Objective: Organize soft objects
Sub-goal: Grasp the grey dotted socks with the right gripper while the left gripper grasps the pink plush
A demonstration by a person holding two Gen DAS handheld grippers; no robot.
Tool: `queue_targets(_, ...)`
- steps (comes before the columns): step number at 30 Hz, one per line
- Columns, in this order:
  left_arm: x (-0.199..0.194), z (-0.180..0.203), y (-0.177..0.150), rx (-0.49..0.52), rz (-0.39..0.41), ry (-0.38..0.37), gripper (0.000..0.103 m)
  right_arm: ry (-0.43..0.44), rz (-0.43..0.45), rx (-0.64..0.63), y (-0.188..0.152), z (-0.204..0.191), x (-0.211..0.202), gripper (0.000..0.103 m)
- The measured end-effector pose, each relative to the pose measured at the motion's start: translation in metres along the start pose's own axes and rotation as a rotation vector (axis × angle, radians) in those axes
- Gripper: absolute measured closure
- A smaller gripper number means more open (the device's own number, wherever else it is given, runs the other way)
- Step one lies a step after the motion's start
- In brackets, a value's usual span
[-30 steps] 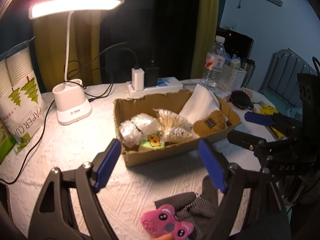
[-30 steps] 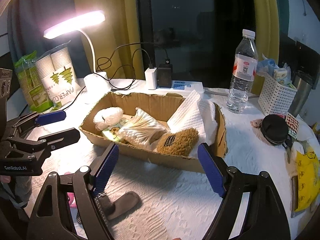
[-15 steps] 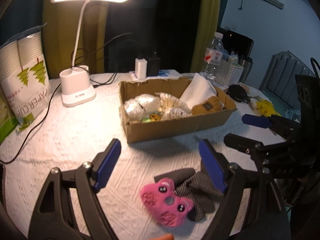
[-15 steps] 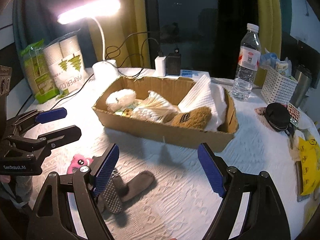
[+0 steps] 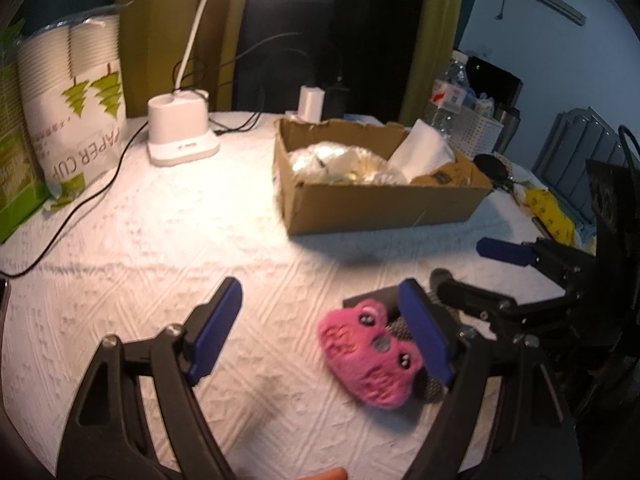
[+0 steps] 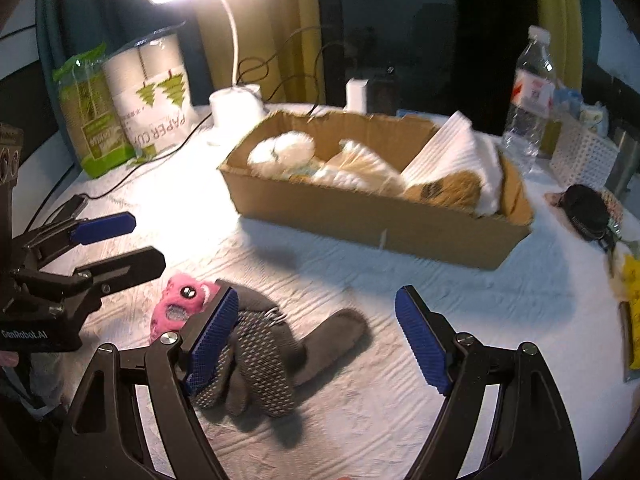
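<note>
White tablecloth (image 5: 168, 240), both grippers (image 5: 320, 324) (image 6: 316, 336) wide open, holding nothing, near cardboard box (image 6: 372, 220): time to grab pink toy (image 5: 370, 360) or socks (image 6: 264, 344), then drop inside box.

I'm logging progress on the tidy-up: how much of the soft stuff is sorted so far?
Done: the cardboard box already holds a white plush and a brown plush. In hand: nothing; left gripper and right gripper are open. Left: pink plush toy and gray dotted socks on the table.
</note>
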State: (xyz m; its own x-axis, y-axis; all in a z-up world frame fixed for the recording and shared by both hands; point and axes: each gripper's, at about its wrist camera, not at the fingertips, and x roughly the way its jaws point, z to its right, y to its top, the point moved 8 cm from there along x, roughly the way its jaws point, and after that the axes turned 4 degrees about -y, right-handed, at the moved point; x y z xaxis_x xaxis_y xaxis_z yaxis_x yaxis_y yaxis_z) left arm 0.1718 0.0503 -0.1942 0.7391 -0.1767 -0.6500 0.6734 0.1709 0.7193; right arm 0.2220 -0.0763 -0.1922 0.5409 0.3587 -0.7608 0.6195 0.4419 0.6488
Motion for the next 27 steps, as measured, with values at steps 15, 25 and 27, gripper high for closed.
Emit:
queue_targets(15, 0.013, -0.018, -0.024, -0.040, -0.047, 0.034, 0.021, 0.065, -0.059, -0.028, -0.021, -0.026, 0.030, 0.051)
queue_targets(25, 0.021, 0.015, -0.023, 0.006, -0.071, -0.016, 0.021, 0.060, -0.027, -0.014, -0.024, -0.014, 0.020, 0.066)
queue_targets(27, 0.024, 0.023, -0.023, 0.018, -0.081, -0.025, 0.021, 0.056, -0.020, -0.006, -0.025, -0.009, 0.017, 0.066)
